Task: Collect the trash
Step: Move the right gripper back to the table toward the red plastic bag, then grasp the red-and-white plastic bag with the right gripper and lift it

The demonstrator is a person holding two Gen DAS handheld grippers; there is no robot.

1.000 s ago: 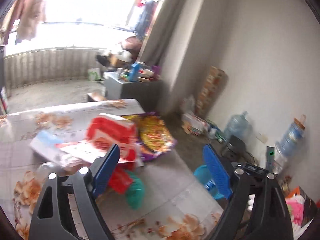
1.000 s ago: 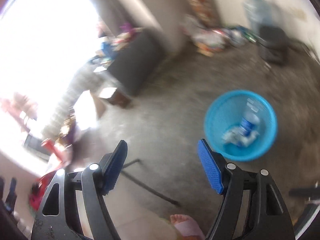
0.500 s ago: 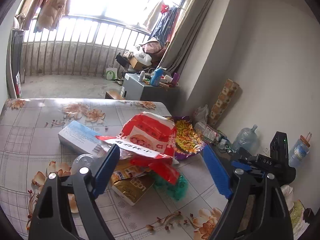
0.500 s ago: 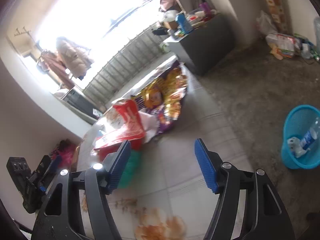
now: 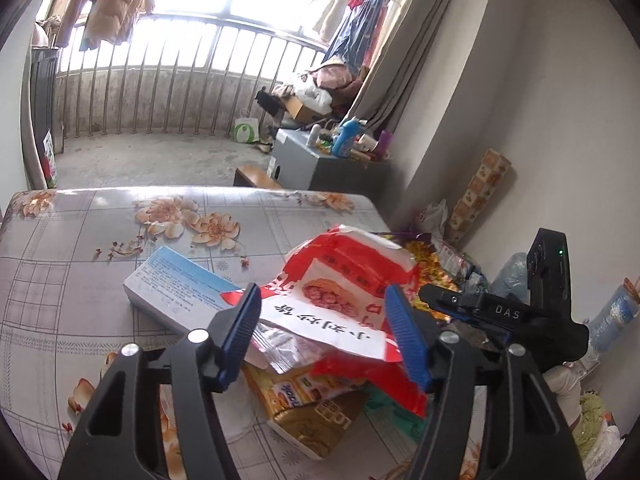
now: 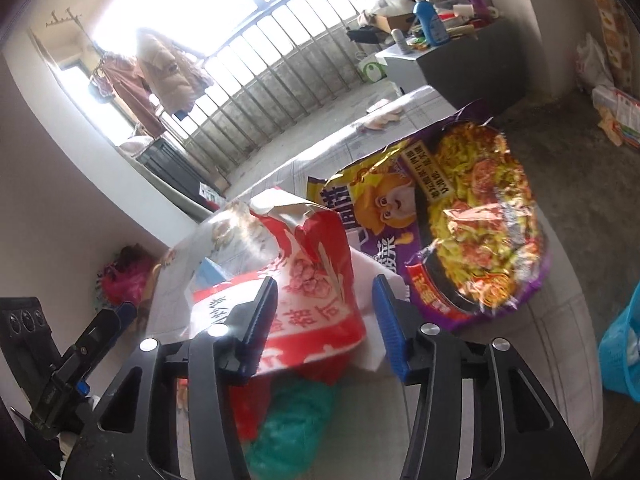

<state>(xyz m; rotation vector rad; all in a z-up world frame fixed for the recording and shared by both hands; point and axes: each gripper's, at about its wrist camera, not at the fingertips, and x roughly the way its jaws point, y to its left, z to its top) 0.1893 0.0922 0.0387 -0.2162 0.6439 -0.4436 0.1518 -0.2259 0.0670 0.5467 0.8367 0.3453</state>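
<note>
Both hand-held grippers are pointed at the same pile of wrappers on the desk (image 5: 72,264), the one with the flowery grey oilcloth.

The left hand-held gripper (image 5: 324,332) has its blue pads either side of the red-and-white snack bag (image 5: 352,280) that sits on top of the heap. Its jaws have just been closing, but they're still apart, and I can't see either pad actually pressing on the bag.

Same story for the right hand-held gripper (image 6: 324,320): jaws have just been closing around that same red-and-white snack bag (image 6: 304,280) from the other side, with a gap still showing by the right pad.

Under the bag there's a gold snack packet (image 5: 308,412), a crumpled green plastic bag (image 6: 288,428) and some clear wrapper. A light blue box (image 5: 176,288) lies flat just left of it, and a big purple noodle wrapper (image 6: 460,216) is spread out beyond the pile near the desk's edge.

The blue trash basket (image 6: 620,344) is down on the floor, well apart from the pile, at the right edge of the right wrist view.
</note>
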